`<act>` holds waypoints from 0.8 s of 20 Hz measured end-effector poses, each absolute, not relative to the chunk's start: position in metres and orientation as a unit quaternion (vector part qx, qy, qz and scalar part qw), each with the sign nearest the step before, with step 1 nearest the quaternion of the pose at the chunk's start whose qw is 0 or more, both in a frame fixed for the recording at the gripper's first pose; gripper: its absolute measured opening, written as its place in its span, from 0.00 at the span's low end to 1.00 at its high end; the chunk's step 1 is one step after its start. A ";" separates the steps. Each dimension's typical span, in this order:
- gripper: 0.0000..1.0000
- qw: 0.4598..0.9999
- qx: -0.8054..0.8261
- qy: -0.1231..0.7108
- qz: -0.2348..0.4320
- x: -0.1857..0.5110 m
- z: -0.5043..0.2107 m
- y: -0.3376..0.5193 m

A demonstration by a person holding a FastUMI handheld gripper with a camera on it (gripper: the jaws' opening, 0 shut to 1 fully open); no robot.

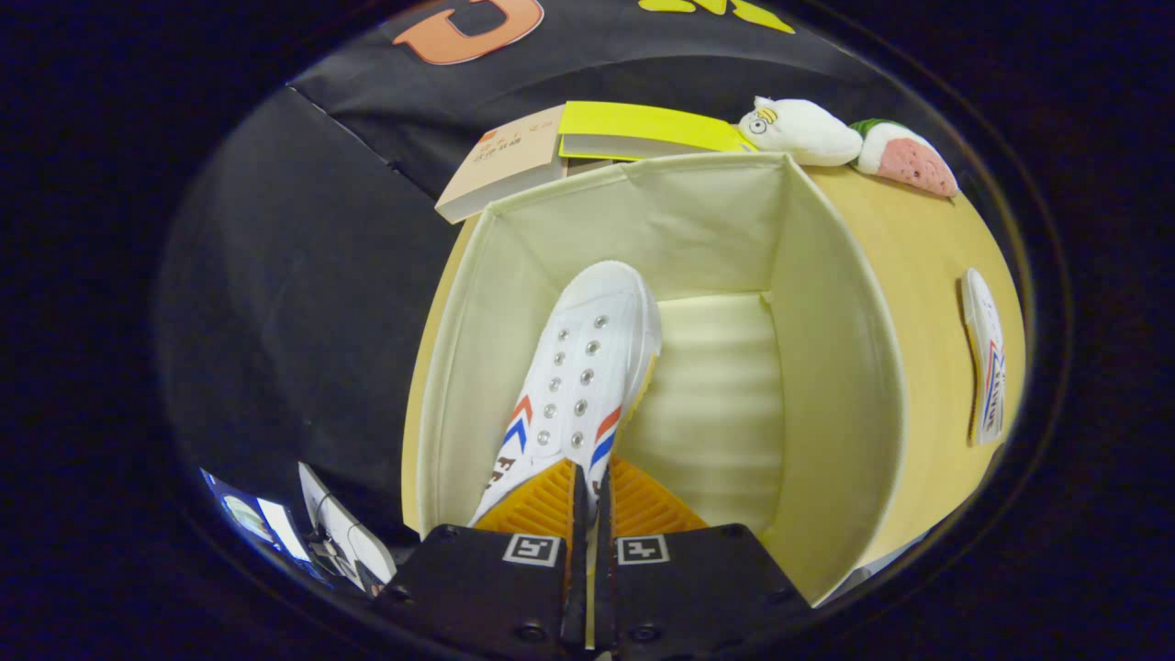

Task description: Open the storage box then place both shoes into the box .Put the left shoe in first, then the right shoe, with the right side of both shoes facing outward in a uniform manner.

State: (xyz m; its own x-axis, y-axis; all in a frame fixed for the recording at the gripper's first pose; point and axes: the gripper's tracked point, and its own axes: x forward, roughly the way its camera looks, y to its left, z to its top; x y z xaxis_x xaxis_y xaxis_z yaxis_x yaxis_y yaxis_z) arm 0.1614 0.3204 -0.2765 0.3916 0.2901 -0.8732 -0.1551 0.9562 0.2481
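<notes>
I've got the white canvas shoe with red and blue chevron stripes (578,386) pinched by its heel collar, my gripper (587,496) clamped tight on it with both fingers squeezing, toe pointing down and away along the left wall of the open cream fabric storage box (826,367), I reckon to leave the right half free for its partner. That second matching white shoe (985,367) waits on the tan tabletop (918,266) just right of the box, well clear of the books (551,151) and plush toys (849,138) at the far edge.
</notes>
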 end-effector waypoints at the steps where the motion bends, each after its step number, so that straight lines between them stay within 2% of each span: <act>1: 0.12 0.837 0.071 0.523 0.145 0.166 -0.273 0.325; 2: 0.19 0.846 0.072 0.508 0.146 0.172 -0.268 0.325; 3: 0.20 0.853 0.074 0.494 0.151 0.178 -0.264 0.328; 5: 0.33 0.859 0.064 0.484 0.153 0.174 -0.250 0.321; 6: 0.44 0.860 0.064 0.484 0.151 0.172 -0.244 0.317; 7: 0.50 0.861 0.068 0.482 0.150 0.170 -0.236 0.312; 12: 1.00 0.871 0.073 0.464 0.145 0.163 -0.190 0.272; 16: 1.00 0.887 0.061 0.433 0.149 0.165 -0.160 0.227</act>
State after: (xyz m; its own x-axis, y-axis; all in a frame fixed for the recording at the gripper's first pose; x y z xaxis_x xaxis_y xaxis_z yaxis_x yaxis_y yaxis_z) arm 0.1646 0.2266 -0.1603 0.5810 0.3160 -0.7500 -0.2109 0.9485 0.2363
